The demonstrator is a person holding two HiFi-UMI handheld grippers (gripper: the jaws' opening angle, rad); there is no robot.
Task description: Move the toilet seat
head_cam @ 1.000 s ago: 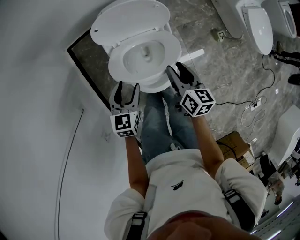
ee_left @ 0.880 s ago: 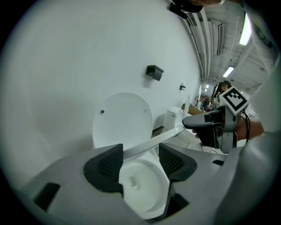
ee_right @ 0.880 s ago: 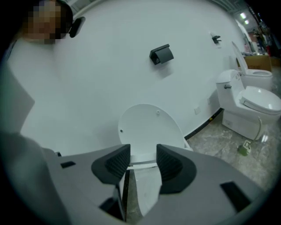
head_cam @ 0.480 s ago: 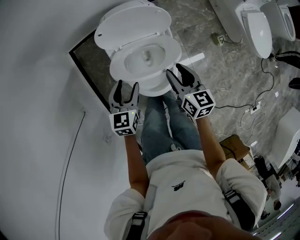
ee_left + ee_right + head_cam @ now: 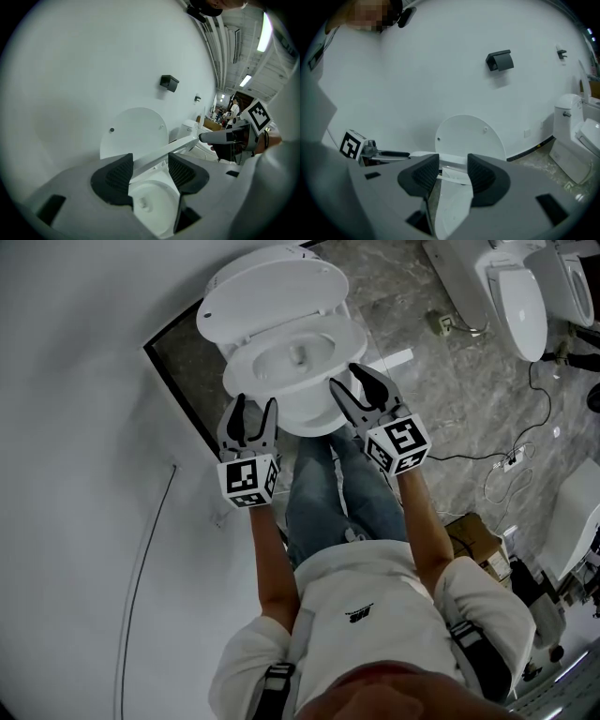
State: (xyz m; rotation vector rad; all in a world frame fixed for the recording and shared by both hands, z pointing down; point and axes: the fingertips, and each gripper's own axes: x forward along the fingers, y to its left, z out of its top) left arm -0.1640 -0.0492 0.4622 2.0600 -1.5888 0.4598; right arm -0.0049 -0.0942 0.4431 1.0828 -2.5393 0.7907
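The toilet seat [image 5: 352,341] is found on the far side of both tongs, over the bowl [image 5: 309,415], with the raised lid [image 5: 272,292] behind it against the wall. Its long axis runs from the near rim away to the hinge at the far end, so any swing is judged to turn about that far edge. The near rim is therefore the part to be worked.

The left tongs [image 5: 255,401] are held at the near-left of the rim and the right tongs [image 5: 342,374] at the near-right, so the seat lies ahead of and between the two. Neither is clearly nearer. From above, the right tips appear to be at the rim's edge, and the left tips just short of it.

The left tongs are spread wide, though their jaws have just been closing a little. In the left gripper view the seat is seen nearly edge-on, as a slanted white bar crossing the gap, and no pad is seen pressing on it. The bowl shows beneath that bar, so the near edge is judged to be lifted somewhat. The right tongs are parted part-way, with the rim showing through the gap and no pinch seen.
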